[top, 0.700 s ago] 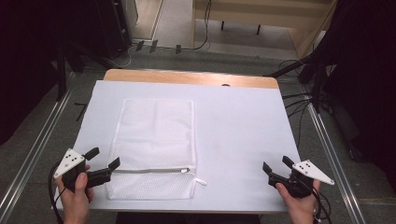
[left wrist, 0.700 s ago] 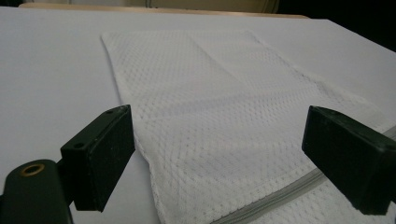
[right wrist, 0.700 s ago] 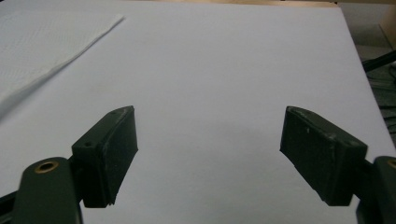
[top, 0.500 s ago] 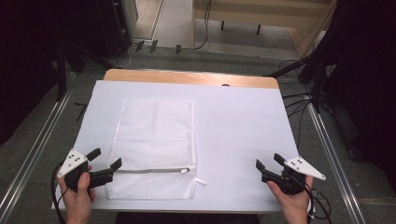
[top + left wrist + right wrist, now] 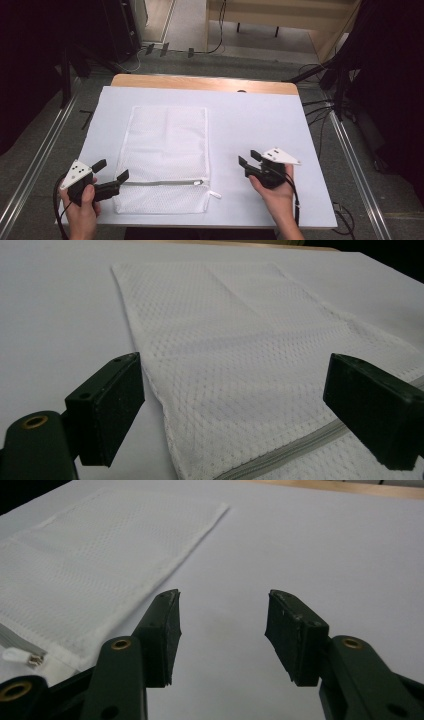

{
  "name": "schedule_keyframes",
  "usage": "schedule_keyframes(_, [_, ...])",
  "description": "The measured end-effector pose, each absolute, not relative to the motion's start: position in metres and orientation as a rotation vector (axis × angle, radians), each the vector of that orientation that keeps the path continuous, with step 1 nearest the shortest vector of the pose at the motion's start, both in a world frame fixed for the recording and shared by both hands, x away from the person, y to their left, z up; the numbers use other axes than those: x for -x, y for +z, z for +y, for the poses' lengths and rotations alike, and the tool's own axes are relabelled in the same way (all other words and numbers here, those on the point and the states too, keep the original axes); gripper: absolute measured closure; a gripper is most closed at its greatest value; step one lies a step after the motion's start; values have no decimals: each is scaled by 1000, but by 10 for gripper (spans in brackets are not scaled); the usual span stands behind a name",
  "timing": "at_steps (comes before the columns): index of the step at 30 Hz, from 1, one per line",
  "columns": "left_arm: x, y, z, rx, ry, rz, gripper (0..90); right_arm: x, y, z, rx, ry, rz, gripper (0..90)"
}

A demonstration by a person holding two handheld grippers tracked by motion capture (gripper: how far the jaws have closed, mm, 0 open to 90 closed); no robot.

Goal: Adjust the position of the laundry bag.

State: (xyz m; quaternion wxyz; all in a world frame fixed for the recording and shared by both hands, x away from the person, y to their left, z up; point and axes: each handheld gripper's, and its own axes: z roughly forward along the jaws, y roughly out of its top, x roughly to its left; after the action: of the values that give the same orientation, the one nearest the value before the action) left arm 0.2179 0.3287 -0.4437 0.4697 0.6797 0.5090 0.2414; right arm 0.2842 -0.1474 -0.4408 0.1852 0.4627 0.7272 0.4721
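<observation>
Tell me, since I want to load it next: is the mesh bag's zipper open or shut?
Shut. The zipper runs as one closed grey line across the mesh bag, its pull at the end, the bag lying flat.

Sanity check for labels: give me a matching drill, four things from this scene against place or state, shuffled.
1 mesh bag
2 zip pull
3 left gripper
4 right gripper

a jaws astride the bag's left edge, open
b over bare sheet, right of the bag
c flat on the white sheet
d at the bag's near right corner

Pairs: 1c, 2d, 3a, 4b
</observation>
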Motion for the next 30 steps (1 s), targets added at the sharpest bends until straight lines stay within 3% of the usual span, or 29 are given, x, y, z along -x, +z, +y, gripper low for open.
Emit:
schedule_keyframes(9, [-220,-444,327,-1672,580,1243,100,-323,-452,-74,-1332,1281,2176,552])
schedule_keyframes(20, [-220,-443,328,-1672,573,1227,100,-345,-464,-39,-1440,1180,2261,636])
schedule_keyframes(24, [-221,-444,327,-1676,565,1228,100,-345,-470,-32,-1477,1140,2268,721])
schedule_keyframes(26, [-221,-444,326,-1686,565,1221,100,-345,-473,-29,-1467,1128,2287,889])
schedule_keyframes(30, [-221,-444,326,-1688,564,1218,100,-345,-469,-33,-1467,1153,2281,900])
